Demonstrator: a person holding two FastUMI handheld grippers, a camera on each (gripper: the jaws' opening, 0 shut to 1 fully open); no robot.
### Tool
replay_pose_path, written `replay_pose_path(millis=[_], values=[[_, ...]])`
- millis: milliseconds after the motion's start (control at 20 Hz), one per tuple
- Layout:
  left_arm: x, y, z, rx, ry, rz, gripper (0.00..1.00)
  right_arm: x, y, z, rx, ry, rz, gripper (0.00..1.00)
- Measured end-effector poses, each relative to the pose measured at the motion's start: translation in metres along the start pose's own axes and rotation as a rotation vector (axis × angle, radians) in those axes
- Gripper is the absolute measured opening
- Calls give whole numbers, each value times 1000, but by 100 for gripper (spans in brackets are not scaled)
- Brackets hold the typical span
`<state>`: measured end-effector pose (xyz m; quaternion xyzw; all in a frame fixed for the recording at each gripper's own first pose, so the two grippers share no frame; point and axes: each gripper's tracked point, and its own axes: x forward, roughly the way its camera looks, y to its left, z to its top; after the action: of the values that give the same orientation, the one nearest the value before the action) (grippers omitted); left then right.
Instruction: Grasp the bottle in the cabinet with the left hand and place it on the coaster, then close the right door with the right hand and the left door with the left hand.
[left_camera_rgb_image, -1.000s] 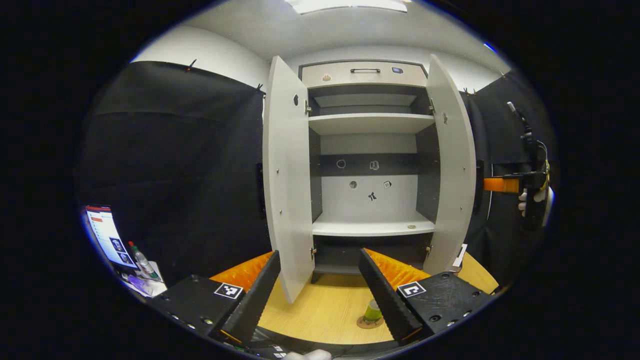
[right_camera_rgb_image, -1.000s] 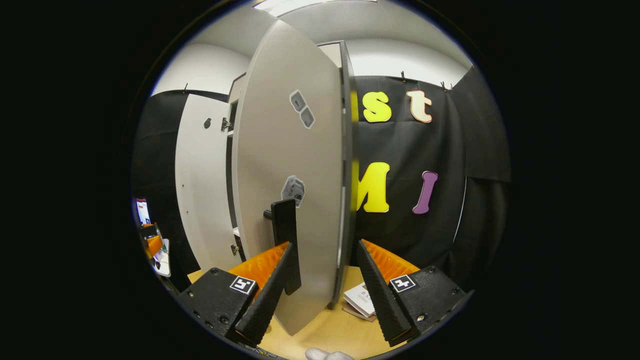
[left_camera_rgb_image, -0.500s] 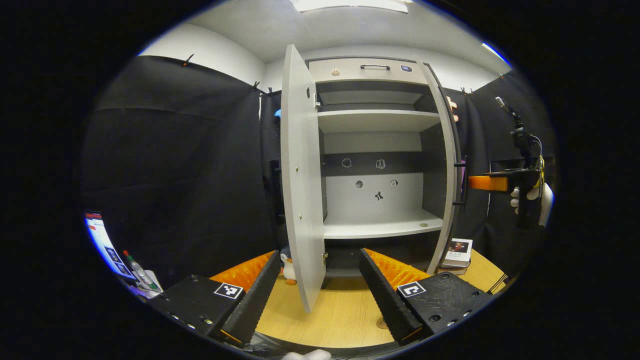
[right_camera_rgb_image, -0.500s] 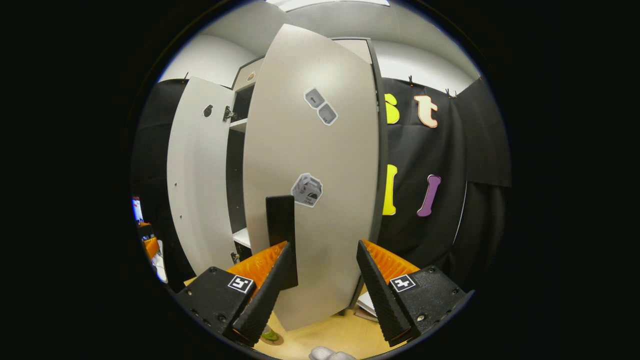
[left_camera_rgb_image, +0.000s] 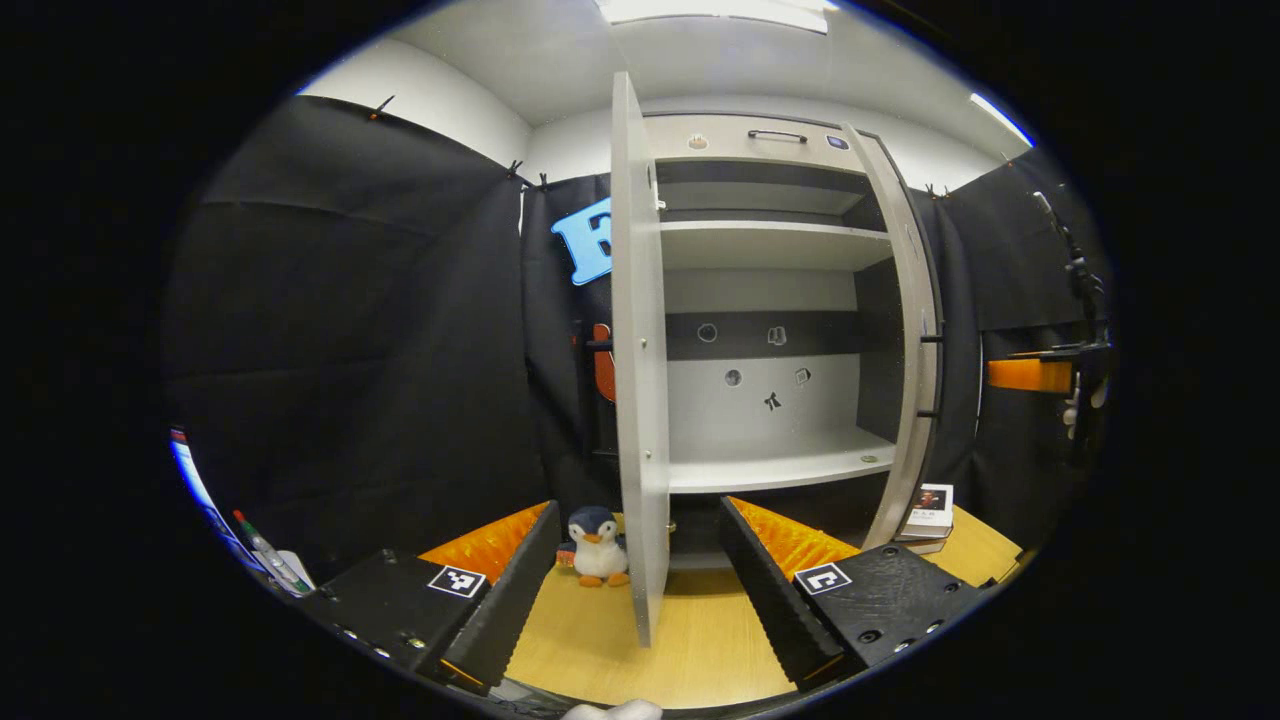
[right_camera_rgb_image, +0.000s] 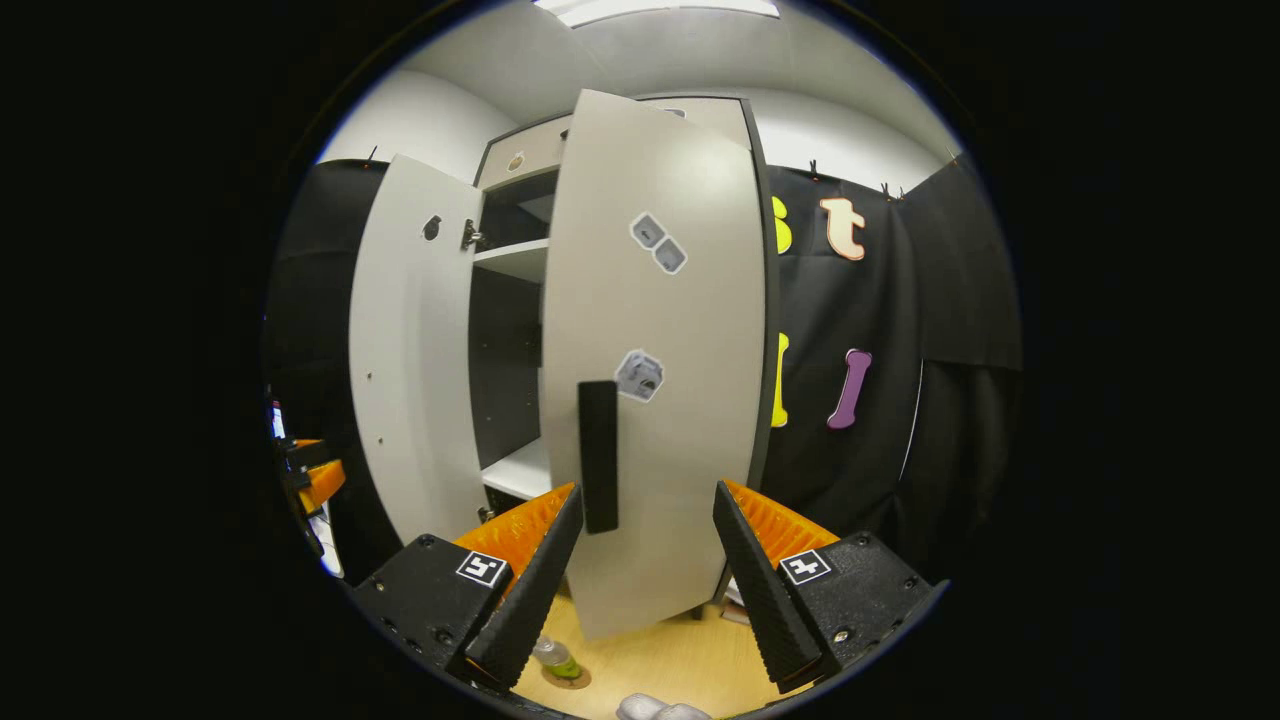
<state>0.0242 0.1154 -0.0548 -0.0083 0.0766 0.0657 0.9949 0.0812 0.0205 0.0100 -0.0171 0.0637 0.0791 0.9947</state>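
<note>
Right hand-held gripper (right_camera_rgb_image: 640, 590) facing right door (right_camera_rgb_image: 660, 380)

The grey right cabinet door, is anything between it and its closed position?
Nothing visible blocks it. The grey right cabinet door stands part open before the open right gripper, and the white shelf behind it lies bare.

In the left gripper view, the cabinet (left_camera_rgb_image: 770, 300) is standing on the counter (left_camera_rgb_image: 600, 640), its left door (left_camera_rgb_image: 640, 400) jutting forward. A penguin toy (left_camera_rgb_image: 597, 546) is sitting left of that door, books (left_camera_rgb_image: 925, 505) lying right of the right door (left_camera_rgb_image: 915, 340). In the right gripper view, the bottle (right_camera_rgb_image: 556, 658) is standing on the coaster (right_camera_rgb_image: 570, 678).
</note>
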Motion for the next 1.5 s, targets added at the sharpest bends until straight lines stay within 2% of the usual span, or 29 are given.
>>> replay_pose_path(millis=[200,350,650,900,950,1200,1250,1350,1400,1500], values=[[19,46,10,28,-33,55,96,-23,19,-30,8,45,5,82],[43,78,22,35,-58,84,96,-38,23,-51,0,77,-23,82],[97,107,47,3,-91,96,96,-52,24,-72,14,146,-58,82],[118,100,47,10,-72,73,96,-55,21,-62,15,129,-62,82],[117,101,48,20,-78,81,93,-54,19,-61,14,129,-63,82],[116,99,52,60,-90,97,89,-52,8,-54,22,109,-60,82],[117,99,51,66,-88,110,92,-52,6,-53,18,107,-56,82],[114,98,53,80,-89,133,92,-50,1,-52,8,104,-48,82],[112,95,54,92,-88,146,88,-50,-2,-53,8,105,-43,82],[110,93,54,132,-92,177,88,-49,-5,-48,11,95,-28,82]])
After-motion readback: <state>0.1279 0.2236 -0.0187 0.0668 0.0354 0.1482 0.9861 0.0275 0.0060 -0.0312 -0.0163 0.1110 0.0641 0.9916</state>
